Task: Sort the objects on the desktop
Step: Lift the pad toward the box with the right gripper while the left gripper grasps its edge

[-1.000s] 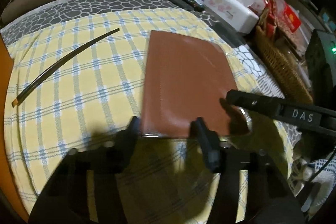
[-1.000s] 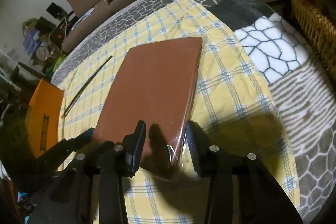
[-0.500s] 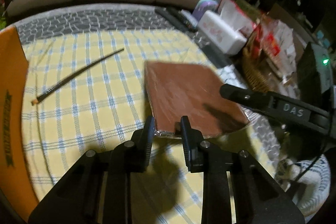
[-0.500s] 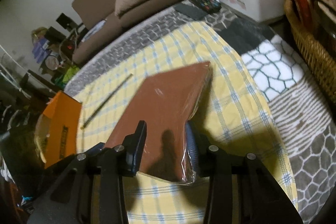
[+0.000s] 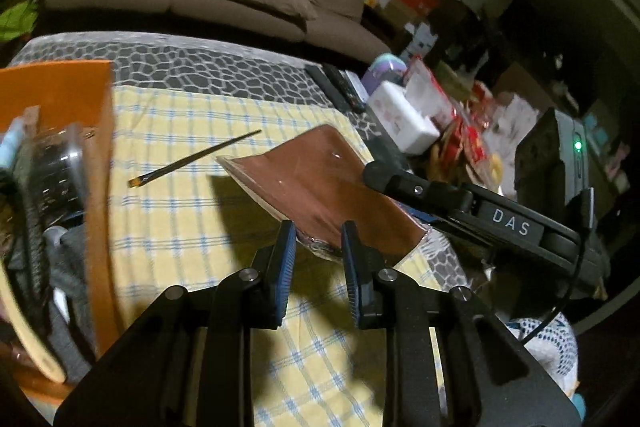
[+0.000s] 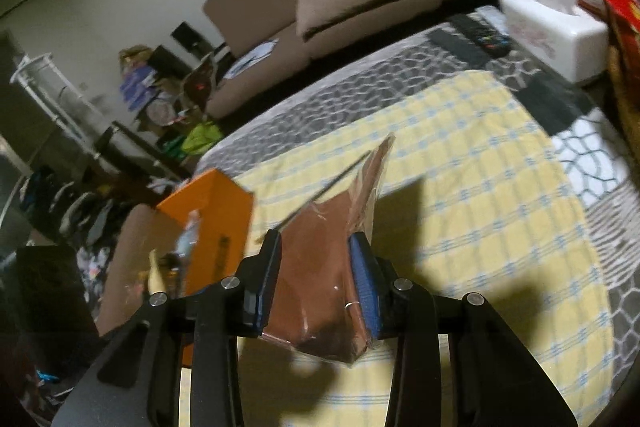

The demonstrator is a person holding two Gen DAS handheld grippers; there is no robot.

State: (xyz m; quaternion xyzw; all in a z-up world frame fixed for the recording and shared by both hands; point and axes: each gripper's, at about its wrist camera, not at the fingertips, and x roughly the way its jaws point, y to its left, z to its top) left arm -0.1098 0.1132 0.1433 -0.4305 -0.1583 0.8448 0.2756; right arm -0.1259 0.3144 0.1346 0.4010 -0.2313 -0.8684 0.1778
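Left gripper (image 5: 318,243) angled downward, jaws narrow, right gripper (image 6: 316,269) alongside, jaws clamped, both raised together

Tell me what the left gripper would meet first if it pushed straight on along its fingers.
The brown wrapped notebook: its near edge already sits between the left gripper's fingers. Beyond it, probably the yellow checked cloth, though depth is unclear.
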